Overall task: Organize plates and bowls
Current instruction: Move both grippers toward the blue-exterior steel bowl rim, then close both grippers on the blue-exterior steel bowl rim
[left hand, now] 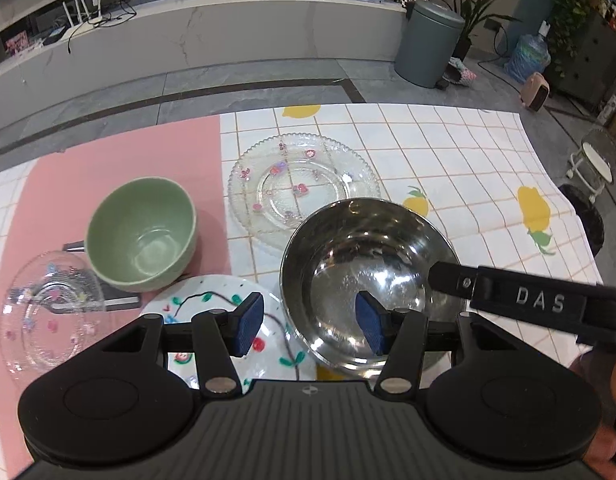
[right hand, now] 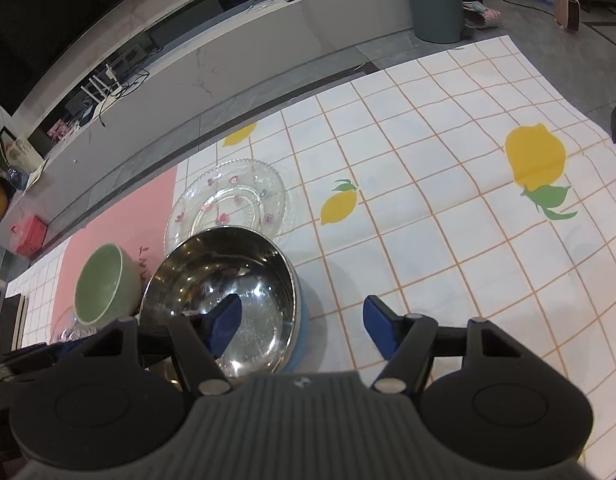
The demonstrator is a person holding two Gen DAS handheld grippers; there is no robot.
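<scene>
A steel bowl (left hand: 371, 268) (right hand: 228, 292) with a blue outer base stands on the lemon-print tablecloth (right hand: 427, 220). My left gripper (left hand: 309, 326) is open and straddles the bowl's left rim: one blue pad is inside and the other is over a painted white plate (left hand: 212, 304). My right gripper (right hand: 304, 326) is open across the bowl's right rim, its left pad inside and its right pad over the cloth. One of its fingers (left hand: 451, 276) shows inside the bowl in the left wrist view. No pad presses the rim. A green bowl (left hand: 142, 236) (right hand: 102, 290) sits on a pink mat (left hand: 108, 160).
A large clear glass plate (left hand: 304, 188) (right hand: 228, 200) with flower prints lies just behind the steel bowl. A small glass dish (left hand: 48, 312) sits at the left, beside a dark notebook (left hand: 120, 300). The cloth's far edge drops to the floor, where a grey bin (left hand: 427, 48) stands.
</scene>
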